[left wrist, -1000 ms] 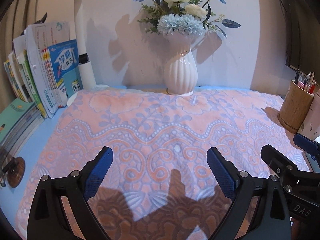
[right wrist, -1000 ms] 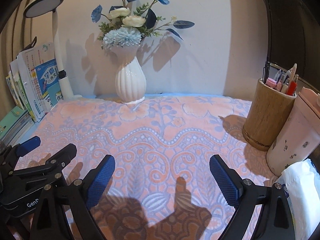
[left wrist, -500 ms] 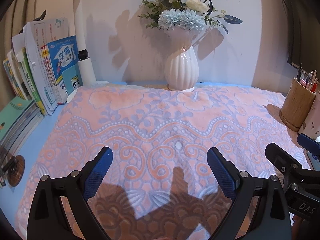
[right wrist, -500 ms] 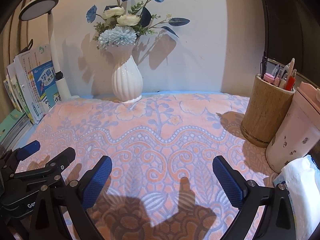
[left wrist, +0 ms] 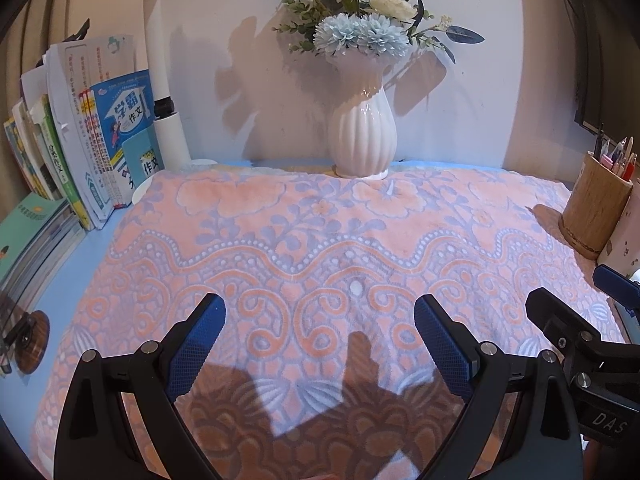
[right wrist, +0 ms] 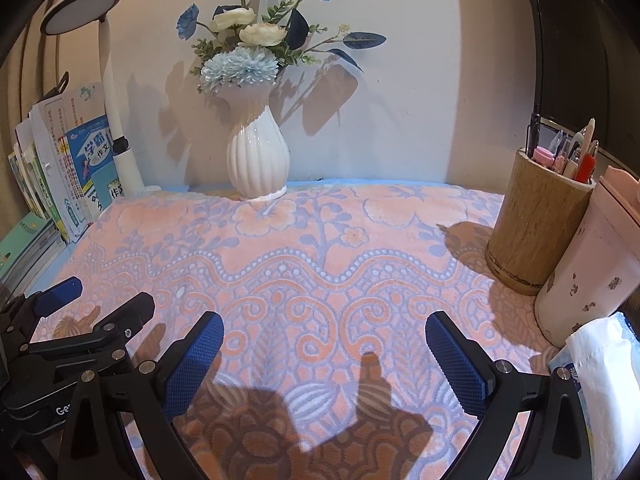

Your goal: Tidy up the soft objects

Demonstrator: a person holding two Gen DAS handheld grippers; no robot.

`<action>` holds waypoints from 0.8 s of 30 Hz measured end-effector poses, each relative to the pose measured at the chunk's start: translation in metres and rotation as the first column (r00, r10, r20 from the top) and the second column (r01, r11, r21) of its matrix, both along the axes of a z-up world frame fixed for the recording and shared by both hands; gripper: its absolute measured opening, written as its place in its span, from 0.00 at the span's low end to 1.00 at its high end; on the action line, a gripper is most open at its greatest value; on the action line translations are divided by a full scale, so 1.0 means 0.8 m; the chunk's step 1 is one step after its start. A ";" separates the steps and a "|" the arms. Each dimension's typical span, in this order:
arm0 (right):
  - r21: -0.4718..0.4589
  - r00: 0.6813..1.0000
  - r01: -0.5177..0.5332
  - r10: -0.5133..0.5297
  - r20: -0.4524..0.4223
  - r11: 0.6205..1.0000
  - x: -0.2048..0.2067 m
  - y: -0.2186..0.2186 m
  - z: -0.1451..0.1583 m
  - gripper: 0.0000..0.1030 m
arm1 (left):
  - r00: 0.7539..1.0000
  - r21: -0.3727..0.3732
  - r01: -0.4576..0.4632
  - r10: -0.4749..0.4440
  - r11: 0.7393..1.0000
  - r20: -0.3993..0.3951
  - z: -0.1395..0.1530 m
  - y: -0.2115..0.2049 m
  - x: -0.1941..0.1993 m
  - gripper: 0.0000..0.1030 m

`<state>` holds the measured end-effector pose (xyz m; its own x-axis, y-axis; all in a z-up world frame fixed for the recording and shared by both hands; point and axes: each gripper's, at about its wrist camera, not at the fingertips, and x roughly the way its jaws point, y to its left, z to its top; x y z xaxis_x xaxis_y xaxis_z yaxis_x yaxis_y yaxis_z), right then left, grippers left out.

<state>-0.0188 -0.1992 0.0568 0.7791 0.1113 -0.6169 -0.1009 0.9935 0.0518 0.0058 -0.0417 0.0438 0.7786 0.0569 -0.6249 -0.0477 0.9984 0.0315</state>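
A pink and lilac patterned towel (left wrist: 320, 240) (right wrist: 320, 264) lies spread flat over most of the desk. My left gripper (left wrist: 320, 316) hovers above its near part, open, with nothing between the blue pads. My right gripper (right wrist: 324, 332) hangs open beside it, likewise above the towel with nothing in it. In the left wrist view the right gripper (left wrist: 580, 320) shows at the right edge; in the right wrist view the left gripper (right wrist: 96, 300) shows at the left edge.
A white ribbed vase (left wrist: 362, 136) (right wrist: 258, 160) of blue and white flowers stands at the towel's far edge. Books (left wrist: 80, 140) and a white lamp (right wrist: 116, 120) line the left. A wooden pen holder (right wrist: 536, 220), a pink cup (right wrist: 588, 256) and a white tissue pack (right wrist: 600, 368) crowd the right.
The right gripper's jaws have spread a little wider. Both views have shifted slightly, with the vase sitting a bit lower and further left in the right wrist view. The towel lies unchanged.
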 end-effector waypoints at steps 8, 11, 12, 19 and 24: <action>0.002 1.000 0.001 -0.001 -0.003 1.000 0.000 0.000 -0.001 0.98 | 1.000 -0.001 0.001 -0.001 1.000 -0.002 -0.001 0.000 0.000 0.92; 0.001 1.000 0.001 -0.001 -0.003 1.000 0.000 0.000 -0.001 0.98 | 1.000 -0.004 0.002 -0.002 1.000 -0.006 -0.001 0.000 0.000 0.92; 0.001 1.000 0.001 -0.001 -0.003 1.000 0.000 0.000 -0.001 0.98 | 1.000 -0.004 0.002 -0.002 1.000 -0.007 -0.001 0.000 0.001 0.92; 0.004 1.000 0.002 -0.002 -0.005 1.000 0.000 0.000 -0.002 0.98 | 1.000 -0.004 0.002 -0.002 1.000 -0.009 -0.002 0.000 0.000 0.92; 0.004 1.000 0.004 -0.004 -0.006 1.000 -0.001 0.001 -0.003 0.98 | 1.000 -0.003 0.002 -0.002 1.000 -0.011 -0.003 0.000 0.001 0.92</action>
